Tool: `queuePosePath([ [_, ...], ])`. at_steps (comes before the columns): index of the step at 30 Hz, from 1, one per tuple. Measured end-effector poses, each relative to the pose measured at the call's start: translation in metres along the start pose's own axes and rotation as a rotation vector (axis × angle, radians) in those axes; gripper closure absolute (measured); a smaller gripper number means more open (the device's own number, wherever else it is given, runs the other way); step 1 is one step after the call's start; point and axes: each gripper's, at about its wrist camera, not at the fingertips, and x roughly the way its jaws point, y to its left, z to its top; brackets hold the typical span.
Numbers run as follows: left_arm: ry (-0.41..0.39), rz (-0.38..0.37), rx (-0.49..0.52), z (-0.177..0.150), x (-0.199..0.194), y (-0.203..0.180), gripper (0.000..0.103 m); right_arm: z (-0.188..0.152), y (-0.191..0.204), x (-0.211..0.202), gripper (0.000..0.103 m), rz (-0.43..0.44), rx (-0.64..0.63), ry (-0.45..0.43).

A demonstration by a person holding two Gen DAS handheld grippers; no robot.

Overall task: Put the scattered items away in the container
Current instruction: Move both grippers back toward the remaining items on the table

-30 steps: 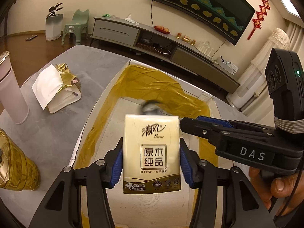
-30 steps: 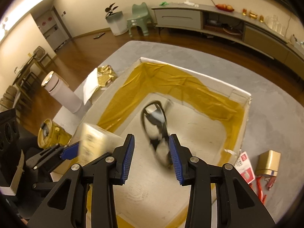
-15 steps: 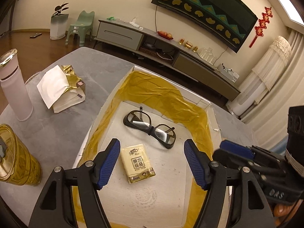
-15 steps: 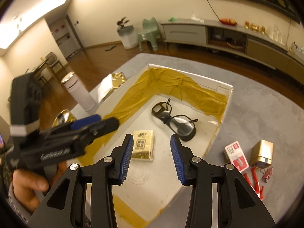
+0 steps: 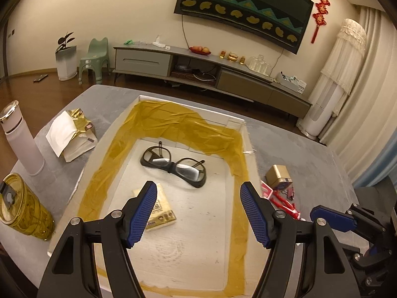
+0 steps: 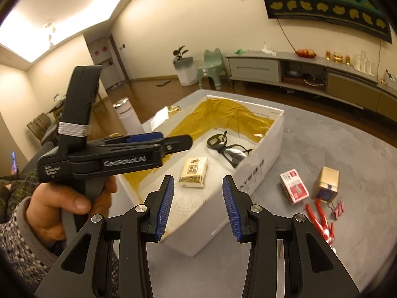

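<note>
Tissue pack and eyeglasses now lying released inside gold-lined box. Left gripper and right gripper lifted clear, both agape, empty. Red-white carton, gold box, red tool and binder clips waiting on grey tabletop.

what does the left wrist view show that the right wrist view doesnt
Only the left wrist view shows the gold tin at the table's near left corner and the tall white floor unit by the curtains.

Only the right wrist view shows the hand holding the left tool, the box's printed outer wall and the pink binder clips.

Both show the glasses and tissue pack lying inside the box, and the gold carton and red item outside it on the table. Both tools are open and empty.
</note>
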Motion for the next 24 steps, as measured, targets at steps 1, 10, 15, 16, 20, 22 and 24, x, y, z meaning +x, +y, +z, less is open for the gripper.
queuePosePath([
  [1,-0.001,-0.005,0.006,-0.002,-0.001,-0.006,0.032,-0.004,-0.002,-0.006,0.059,0.002,0.005,-0.014],
  [10,-0.012,-0.097,0.089,-0.024,-0.001,-0.082,0.032,-0.028,-0.034,-0.039,0.06,-0.041,0.059,-0.026],
  [15,0.014,-0.105,0.138,-0.034,0.011,-0.112,0.033,-0.041,-0.056,-0.051,0.059,-0.101,0.107,0.004],
  [16,0.019,-0.108,0.145,-0.036,0.013,-0.116,0.033,-0.043,-0.061,-0.053,0.059,-0.115,0.115,0.008],
  [20,0.039,-0.123,0.177,-0.041,0.023,-0.135,0.033,-0.055,-0.082,-0.061,0.059,-0.149,0.154,0.025],
  [22,0.054,-0.131,0.191,-0.046,0.029,-0.143,0.033,-0.061,-0.091,-0.063,0.059,-0.165,0.174,0.036],
  [24,0.07,-0.137,0.208,-0.05,0.036,-0.152,0.033,-0.068,-0.102,-0.065,0.059,-0.185,0.196,0.052],
])
